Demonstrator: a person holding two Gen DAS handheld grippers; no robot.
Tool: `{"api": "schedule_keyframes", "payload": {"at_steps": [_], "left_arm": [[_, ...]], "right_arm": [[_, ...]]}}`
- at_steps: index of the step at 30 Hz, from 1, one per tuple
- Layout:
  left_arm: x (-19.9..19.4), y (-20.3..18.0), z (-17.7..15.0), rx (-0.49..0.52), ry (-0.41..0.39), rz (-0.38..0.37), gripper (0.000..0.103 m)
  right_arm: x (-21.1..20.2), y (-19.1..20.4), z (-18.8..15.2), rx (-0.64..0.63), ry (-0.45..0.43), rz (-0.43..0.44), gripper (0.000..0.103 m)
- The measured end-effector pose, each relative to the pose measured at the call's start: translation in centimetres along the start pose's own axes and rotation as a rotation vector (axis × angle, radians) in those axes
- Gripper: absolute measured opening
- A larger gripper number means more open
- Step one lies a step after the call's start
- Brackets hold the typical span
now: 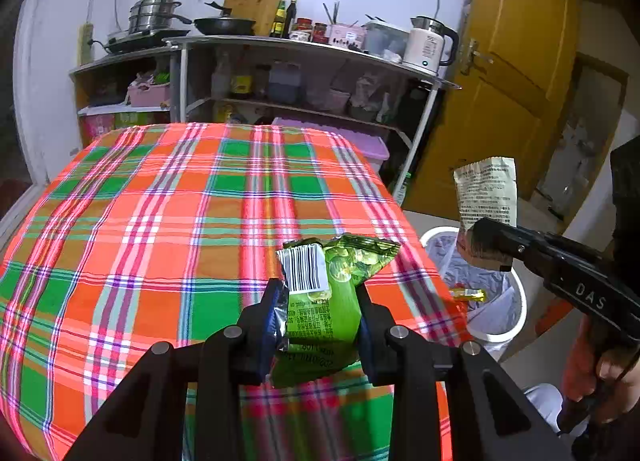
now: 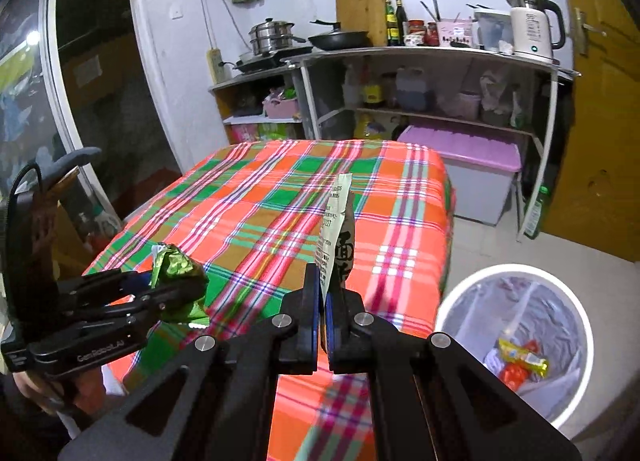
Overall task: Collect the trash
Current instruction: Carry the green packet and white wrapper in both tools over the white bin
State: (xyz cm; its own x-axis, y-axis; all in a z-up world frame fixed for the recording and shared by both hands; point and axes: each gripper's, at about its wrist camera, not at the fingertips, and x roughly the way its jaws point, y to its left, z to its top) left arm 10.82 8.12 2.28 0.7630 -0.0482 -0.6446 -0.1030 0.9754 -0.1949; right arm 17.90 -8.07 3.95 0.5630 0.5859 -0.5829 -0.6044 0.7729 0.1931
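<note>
1. Both hands are loaded, so the step in hand looks like carrying the picked-up trash to the bin, the white lined pail on the floor just off the tabletop's corner.
2. The left gripper has its fingers clamped on a green snack packet. The packet sits between the pads with its barcoded top sticking out ahead, held above the plaid cloth, short of the bin.
3. The right gripper has its fingers pressed together on a thin printed wrapper, which stands up from the pads. In the left wrist view that wrapper hangs close over the bin's rim.
4. The bin already holds a few bright wrappers, yellow and red.
5. My reading: the right hand needs to finish centring over the bin's mouth and part its fingers. A light flat wrapper could drift, so releasing low seems wise.
6. The left hand then has to cross the tabletop's edge to the bin before letting go.
</note>
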Motion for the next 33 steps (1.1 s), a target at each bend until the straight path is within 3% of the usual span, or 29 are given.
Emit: {"api": "schedule_keyframes", "payload": {"at_steps": [12,33], "left_arm": [[0.4,-3.1,0.2,0.041,0.000,-0.030,0.034],[3.5,-9.4,0.4,0.134,0.036,-0.093,0.034]], "right_arm": [[-2.4,-1.7,-1.3,0.035,-0.029,-0.033,0.003],[-4.7,-8.0,-3.4,0.149,-0.047,-0.098,0.003]]}}
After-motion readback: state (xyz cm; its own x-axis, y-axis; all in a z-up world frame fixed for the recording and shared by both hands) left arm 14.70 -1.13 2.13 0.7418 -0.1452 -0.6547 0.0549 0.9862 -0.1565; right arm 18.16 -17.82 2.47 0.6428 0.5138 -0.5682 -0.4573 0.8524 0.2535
